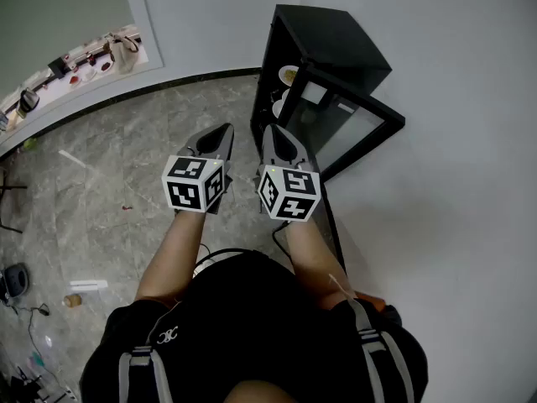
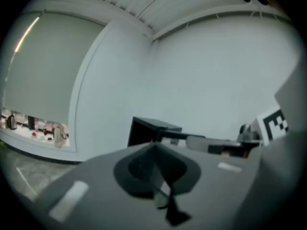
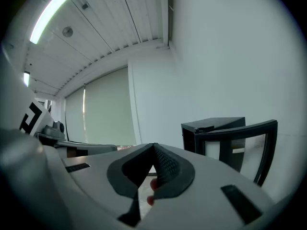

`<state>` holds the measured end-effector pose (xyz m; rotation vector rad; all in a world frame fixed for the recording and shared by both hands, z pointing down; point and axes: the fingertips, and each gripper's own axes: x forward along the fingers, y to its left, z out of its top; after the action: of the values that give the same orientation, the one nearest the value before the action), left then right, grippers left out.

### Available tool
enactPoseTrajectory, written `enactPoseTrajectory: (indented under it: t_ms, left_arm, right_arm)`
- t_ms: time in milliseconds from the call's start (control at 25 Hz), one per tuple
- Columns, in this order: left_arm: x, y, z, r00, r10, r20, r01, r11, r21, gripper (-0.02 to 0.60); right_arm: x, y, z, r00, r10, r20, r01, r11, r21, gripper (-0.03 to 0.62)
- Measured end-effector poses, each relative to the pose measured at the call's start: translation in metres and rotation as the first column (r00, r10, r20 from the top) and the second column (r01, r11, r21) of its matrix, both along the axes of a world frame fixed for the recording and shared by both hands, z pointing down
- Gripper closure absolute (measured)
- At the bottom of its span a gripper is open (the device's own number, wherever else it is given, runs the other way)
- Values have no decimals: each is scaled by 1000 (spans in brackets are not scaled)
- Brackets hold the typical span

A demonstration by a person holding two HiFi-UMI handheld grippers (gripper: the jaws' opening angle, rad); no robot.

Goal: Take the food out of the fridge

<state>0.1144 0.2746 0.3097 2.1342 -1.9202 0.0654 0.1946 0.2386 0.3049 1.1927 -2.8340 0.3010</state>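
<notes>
Head view: small black glass-door fridge on the floor, door open, pale plate of food on its upper shelf; left gripper and right gripper hang short of it. Left gripper view: jaws fully together on nothing, fridge ahead. Right gripper view: jaws likewise shut and empty, open door to the right. I'd open the jaws first, go in level clear of the door edge, and take the plate by its rim.
</notes>
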Motion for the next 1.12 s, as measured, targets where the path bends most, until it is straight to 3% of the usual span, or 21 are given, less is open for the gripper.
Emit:
enactPoseTrajectory:
  t_ms: [360,720,1120]
  left_arm:
    - [24,-6,3,1000,-24,-9,24,1000,-7,581]
    - [44,-12,14,998,-64,-22,64,998,-16,581]
    - [35,-37,20,997,-59,-49,58,998,-18,581]
  right_arm:
    - [21,-4,1,998,-46,40,47,999,-16,597]
    - [37,-9,9,996,-88,12,88,996,16,597]
    - [31,-30,14,996,-75,-40,77,996,52,597]
